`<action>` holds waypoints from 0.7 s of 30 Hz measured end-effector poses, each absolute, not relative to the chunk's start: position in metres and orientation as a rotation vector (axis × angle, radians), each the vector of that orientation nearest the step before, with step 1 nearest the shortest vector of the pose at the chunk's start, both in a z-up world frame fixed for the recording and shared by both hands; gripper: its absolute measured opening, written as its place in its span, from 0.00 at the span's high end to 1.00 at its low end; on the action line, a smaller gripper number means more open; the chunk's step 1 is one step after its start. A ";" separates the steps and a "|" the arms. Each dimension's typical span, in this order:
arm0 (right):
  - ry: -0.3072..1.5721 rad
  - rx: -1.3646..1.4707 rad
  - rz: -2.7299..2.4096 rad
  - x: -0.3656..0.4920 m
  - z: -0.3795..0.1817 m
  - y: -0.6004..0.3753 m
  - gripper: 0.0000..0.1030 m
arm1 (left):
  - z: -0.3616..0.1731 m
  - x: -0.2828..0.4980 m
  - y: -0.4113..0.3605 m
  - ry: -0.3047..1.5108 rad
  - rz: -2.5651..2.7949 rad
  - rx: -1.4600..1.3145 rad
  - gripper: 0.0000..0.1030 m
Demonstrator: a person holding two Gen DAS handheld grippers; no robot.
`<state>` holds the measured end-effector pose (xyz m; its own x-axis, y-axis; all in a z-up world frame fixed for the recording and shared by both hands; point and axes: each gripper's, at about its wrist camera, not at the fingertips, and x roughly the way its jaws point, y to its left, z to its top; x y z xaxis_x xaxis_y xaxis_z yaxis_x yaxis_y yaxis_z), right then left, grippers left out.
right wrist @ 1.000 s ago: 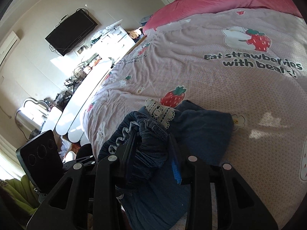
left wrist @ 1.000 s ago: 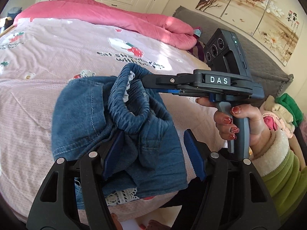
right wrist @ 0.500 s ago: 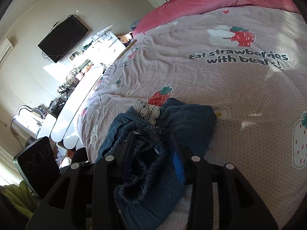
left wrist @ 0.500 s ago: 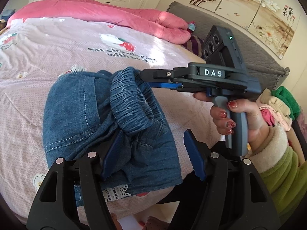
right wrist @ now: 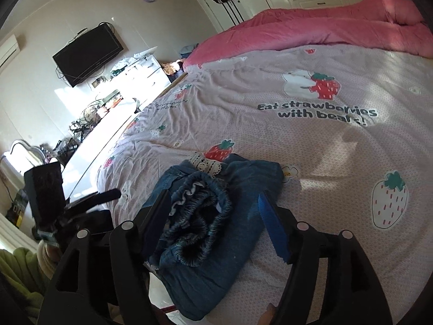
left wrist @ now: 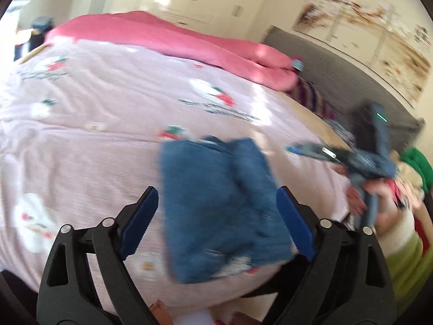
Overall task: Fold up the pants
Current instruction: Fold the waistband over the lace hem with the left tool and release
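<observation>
The blue denim pants (left wrist: 219, 197) lie as a folded bundle near the front edge of the bed, with the elastic waistband (right wrist: 194, 216) and white lace trim on top. My left gripper (left wrist: 216, 224) is open and empty, its jaws spread wide just in front of the bundle. My right gripper (right wrist: 216, 230) is open and empty, with its jaws on either side of the waistband end. In the blurred left wrist view the right gripper (left wrist: 295, 147) is off to the right, clear of the pants. The left gripper (right wrist: 113, 193) shows at the left of the right wrist view.
The bed has a pink strawberry-print cover (right wrist: 311, 140) with a rolled pink duvet (right wrist: 324, 29) at the far side. A grey headboard (left wrist: 338, 73) and a pile of clothes (left wrist: 414, 162) are on the right. A long white desk (right wrist: 89, 157) and wall TV (right wrist: 86, 54) stand to the left.
Both grippers have let go of the pants and opened. The bundle now rests on the bed, and both grippers have pulled back from it.
</observation>
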<state>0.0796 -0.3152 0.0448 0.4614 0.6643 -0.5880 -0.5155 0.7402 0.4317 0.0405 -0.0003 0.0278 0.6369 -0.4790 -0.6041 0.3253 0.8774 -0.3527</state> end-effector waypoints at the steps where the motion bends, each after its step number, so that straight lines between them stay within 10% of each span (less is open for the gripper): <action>1: 0.800 0.183 0.745 0.073 0.049 -0.310 0.32 | 0.029 0.045 0.008 0.754 -0.436 -0.230 0.19; 21: 0.727 -0.437 0.977 -0.018 0.026 -0.169 0.22 | 0.016 0.130 -0.011 0.895 -0.425 -0.127 0.10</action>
<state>-0.0183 -0.1687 0.0262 0.3565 0.5884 -0.7257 -0.8640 0.5033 -0.0164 0.1301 -0.0110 0.0159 0.5485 -0.4100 -0.7288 0.3057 0.9095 -0.2816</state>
